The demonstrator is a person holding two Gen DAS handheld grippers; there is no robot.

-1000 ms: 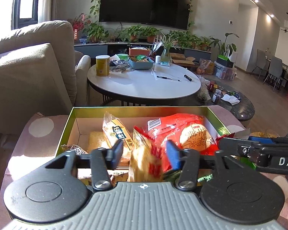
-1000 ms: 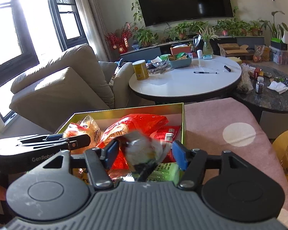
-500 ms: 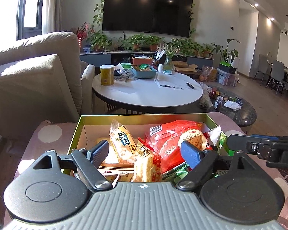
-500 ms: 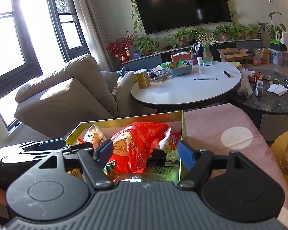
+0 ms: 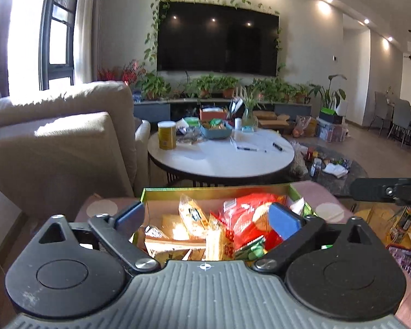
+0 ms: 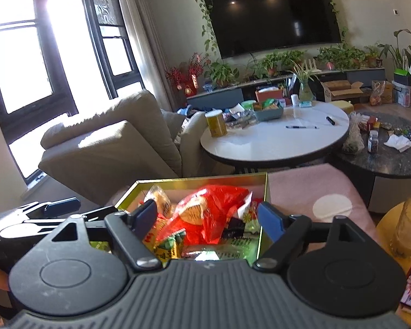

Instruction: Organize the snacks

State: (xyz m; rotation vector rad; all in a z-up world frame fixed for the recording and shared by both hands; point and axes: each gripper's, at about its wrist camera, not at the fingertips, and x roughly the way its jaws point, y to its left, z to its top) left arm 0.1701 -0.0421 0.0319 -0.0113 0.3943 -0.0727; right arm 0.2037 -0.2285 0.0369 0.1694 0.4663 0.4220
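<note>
- From my left-hand camera, the beige sofa (image 5: 54, 142) fills the left side, sunlit windows behind it; the right-hand camera shows those windows far more fully, along with the sofa (image 6: 115, 148) seen from farther off.
- My left gripper (image 5: 207, 216) hangs over the near edge of the green-and-gold box (image 5: 216, 190), its blue-padded jaws opening to a wide spread with nothing pinched between them; the snacks lie below and beyond the pads, untouched.
- Inside the box, this view picks out a yellow-wrapped snack (image 5: 191, 213) standing left of centre, a red bag (image 5: 249, 219) to its right, and a small striped packet (image 5: 215, 241) nearest me.
- The box sits on a pink spotted cloth (image 5: 326, 205), with a white round table (image 5: 222, 159) beyond it carrying a yellow canister (image 5: 167, 135) and a blue tray of packets; a wall-mounted television hangs at the far end.
- At the right edge of the left-hand view, only a black arm of my right gripper (image 5: 386, 190) shows.
- The right-hand camera shows my right gripper (image 6: 207, 216) with jaws held wide apart and empty, poised above the same box (image 6: 200, 182).
- This view alone reveals the box's right wall, green packets (image 6: 227, 246) lying low at the near end, and the red bag (image 6: 205, 213) heaped centrally.
- The left gripper (image 6: 43, 213) appears at far left here, side-on.
- Only this camera shows the dark marble table (image 6: 383, 150) with a bottle and crumpled tissue, far right.
</note>
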